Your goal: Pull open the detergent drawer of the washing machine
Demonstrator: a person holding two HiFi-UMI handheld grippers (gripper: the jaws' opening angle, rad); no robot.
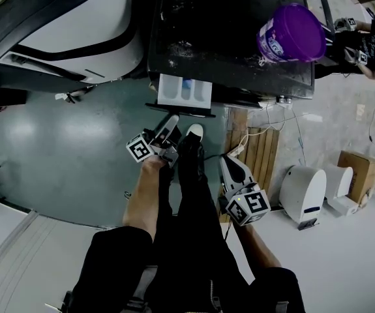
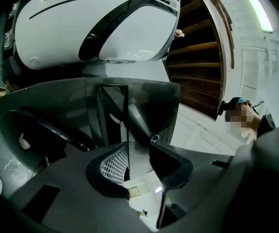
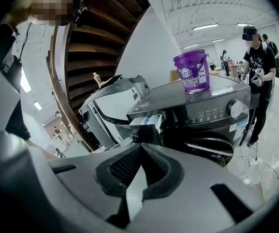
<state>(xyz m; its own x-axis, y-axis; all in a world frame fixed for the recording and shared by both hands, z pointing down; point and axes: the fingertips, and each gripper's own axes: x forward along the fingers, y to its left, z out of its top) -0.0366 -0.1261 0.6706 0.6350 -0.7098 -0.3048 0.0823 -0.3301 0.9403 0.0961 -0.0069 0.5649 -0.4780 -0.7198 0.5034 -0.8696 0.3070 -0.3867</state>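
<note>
Grey floor (image 1: 63,142) | washer (image 1: 233,38) far, drawer (image 1: 184,90) was already out, little remained | left gripper (image 1: 169,124) stood part-spread around its front | right gripper (image 1: 225,161) was pressed together.

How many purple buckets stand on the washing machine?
1. The purple bucket stands upright on the washing machine, at its right side in the head view. None seems hidden.

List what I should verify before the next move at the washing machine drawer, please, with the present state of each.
1. Detergent drawer pulled out of the washing machine: ok.
2. Left tongs gripping the drawer front: not ok; its edge stands between them, one pad apart.
3. Right tongs shut, empty, clear of the machine: ok.
4. Purple bucket upright on the machine's top: ok.
5. Drawer at its end stop: cannot tell.
</note>
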